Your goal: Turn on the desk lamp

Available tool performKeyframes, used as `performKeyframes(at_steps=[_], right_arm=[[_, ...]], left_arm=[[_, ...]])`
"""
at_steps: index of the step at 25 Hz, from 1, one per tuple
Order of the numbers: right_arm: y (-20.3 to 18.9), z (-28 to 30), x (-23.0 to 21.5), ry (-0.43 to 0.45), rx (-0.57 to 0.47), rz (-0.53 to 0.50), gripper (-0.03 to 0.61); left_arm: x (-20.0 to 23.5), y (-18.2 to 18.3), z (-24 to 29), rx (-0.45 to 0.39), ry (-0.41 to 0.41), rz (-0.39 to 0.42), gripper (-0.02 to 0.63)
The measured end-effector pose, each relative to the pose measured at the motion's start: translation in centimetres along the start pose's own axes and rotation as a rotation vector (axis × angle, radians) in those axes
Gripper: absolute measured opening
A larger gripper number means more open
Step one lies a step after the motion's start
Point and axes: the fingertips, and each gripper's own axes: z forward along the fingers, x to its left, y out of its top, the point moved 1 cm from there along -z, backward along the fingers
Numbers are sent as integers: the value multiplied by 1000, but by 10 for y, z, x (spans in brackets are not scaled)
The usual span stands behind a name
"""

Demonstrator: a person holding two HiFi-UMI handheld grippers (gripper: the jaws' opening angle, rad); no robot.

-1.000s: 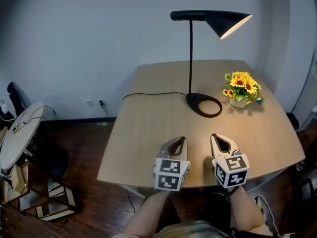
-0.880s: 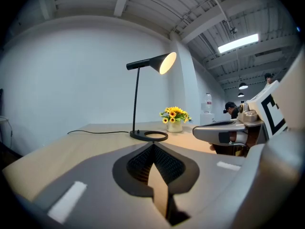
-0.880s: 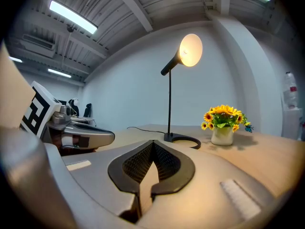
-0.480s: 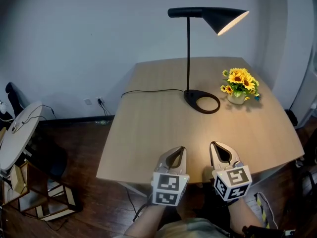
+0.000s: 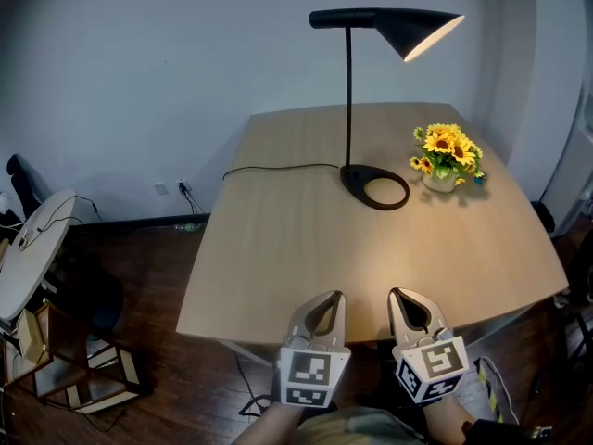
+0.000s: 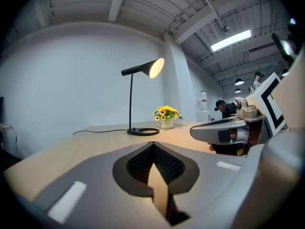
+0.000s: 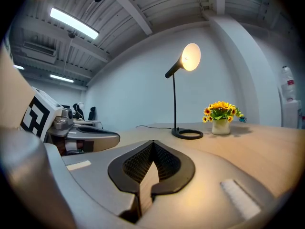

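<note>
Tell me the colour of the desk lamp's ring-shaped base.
Black. The lamp base shows best in the head view.

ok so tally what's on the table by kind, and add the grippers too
desk lamp: 1, lit
power cord: 1
vase of sunflowers: 1
grippers: 2, left gripper and right gripper, both shut and empty, at the table's near edge
total: 5
</note>
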Motion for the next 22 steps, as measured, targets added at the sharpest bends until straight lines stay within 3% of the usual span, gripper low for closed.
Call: performKeyframes(at_steps=[22], right_arm=[[-3, -18, 14, -27, -35, -31, 0]], left_arm=[[-16, -1, -22, -39, 35, 7, 0]])
